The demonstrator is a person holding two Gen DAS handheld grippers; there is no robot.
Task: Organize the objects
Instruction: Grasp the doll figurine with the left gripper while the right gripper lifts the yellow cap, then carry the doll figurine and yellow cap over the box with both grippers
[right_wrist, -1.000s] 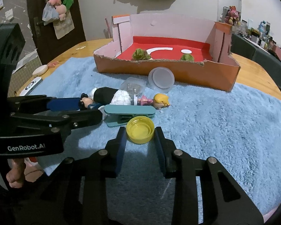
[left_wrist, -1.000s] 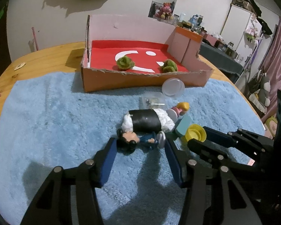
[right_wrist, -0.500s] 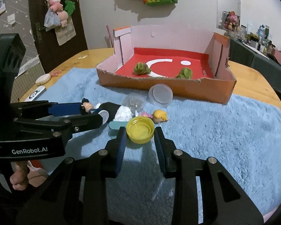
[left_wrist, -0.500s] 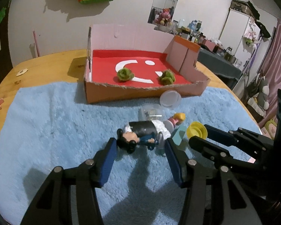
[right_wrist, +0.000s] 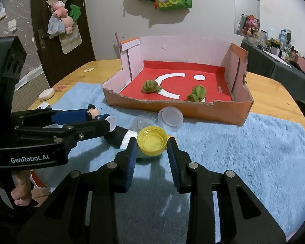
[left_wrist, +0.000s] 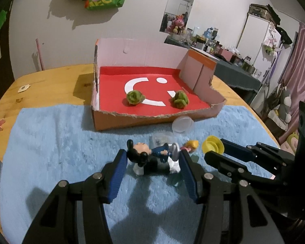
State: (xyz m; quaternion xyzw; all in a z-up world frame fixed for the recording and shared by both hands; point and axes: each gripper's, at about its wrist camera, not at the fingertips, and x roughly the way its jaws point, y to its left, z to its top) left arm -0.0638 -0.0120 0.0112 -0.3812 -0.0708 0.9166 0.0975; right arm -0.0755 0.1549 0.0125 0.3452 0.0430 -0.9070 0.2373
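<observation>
A wooden worktop (left_wrist: 50, 81) carries a blue fluffy mat (left_wrist: 61, 142) over its near part. At the worktop's far left edge, off the mat, lies a small white oval thing (right_wrist: 46, 93).

The left gripper (left_wrist: 151, 160) holds a small toy figure (left_wrist: 150, 152) with a black-haired head and blue clothes; the jaws are partly closed, one blue pad on the head end and the other on the foot end, and the figure hangs clear of the mat. Below it, on the mat near its middle, lies a black and white roll-shaped thing (left_wrist: 152, 166).

Just behind the figure sits a clear plastic cup (left_wrist: 162, 137) on the mat, and behind that a translucent round lid (left_wrist: 183, 123) leans against the front wall of a cardboard box (left_wrist: 148, 120). The box stands at the far edge of the mat, reaching onto the bare worktop; its floor is red with a white smile mark, and two green leafy balls (left_wrist: 134, 97) (left_wrist: 180, 99) lie on it, well apart.

Right of the toy figure a little blond-haired doll (left_wrist: 191, 145) lies on the mat.

The right gripper (right_wrist: 151, 145) holds a yellow bottle cap (right_wrist: 152, 143), hollow side up, lifted off the mat; its jaws are closed narrowly with a pad on each side of the cap. Under the cap a pale teal clip (right_wrist: 150, 155) lies on the mat, mostly hidden.
</observation>
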